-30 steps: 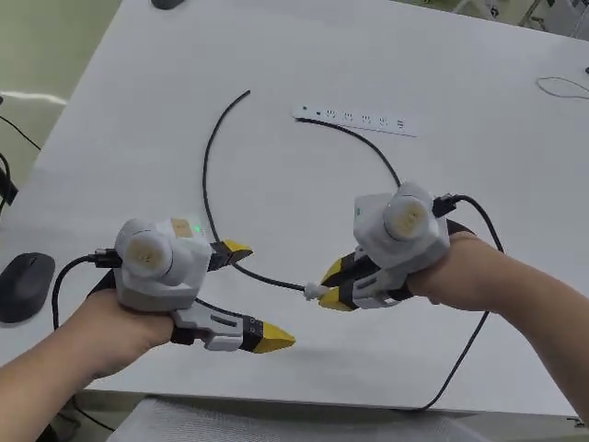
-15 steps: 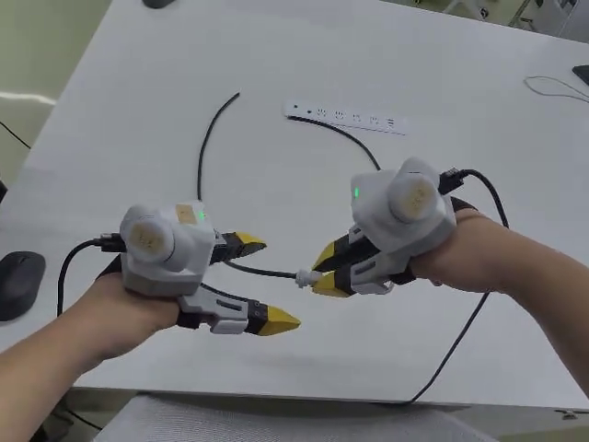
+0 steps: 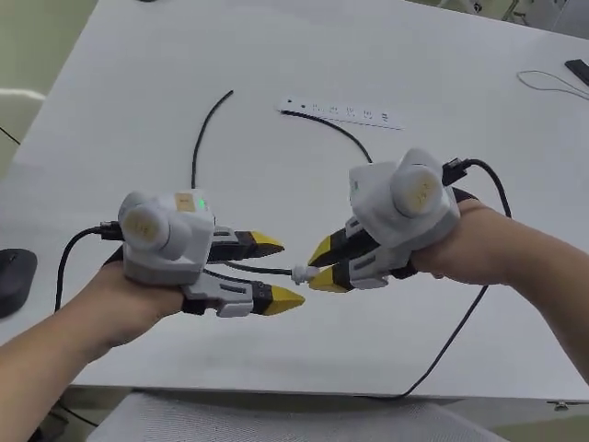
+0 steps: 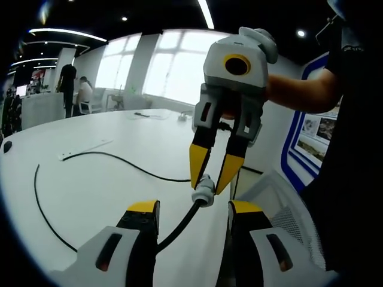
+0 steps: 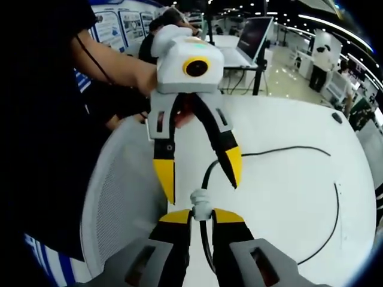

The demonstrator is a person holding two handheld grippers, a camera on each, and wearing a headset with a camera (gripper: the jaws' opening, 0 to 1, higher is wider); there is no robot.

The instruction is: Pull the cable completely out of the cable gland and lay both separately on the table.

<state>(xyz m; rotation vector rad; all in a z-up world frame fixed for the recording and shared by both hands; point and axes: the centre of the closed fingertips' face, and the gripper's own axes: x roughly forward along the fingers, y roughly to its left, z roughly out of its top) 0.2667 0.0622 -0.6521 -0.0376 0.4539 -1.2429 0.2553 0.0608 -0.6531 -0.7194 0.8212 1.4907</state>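
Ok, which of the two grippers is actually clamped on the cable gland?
The right gripper: its jaws pinch the white cable gland, while the left gripper has its jaws open either side of the black cable.

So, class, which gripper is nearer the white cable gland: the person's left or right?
Right. The right gripper is shut on the cable gland. The left gripper is open, its fingers either side of the black cable, just short of the gland.

We count two grippers, the left gripper [image 3: 286, 272] and right gripper [image 3: 316, 269], one cable [image 3: 198, 147], one cable gland [image 3: 300, 273], one power strip [image 3: 340, 113] and one mouse [image 3: 9, 281].
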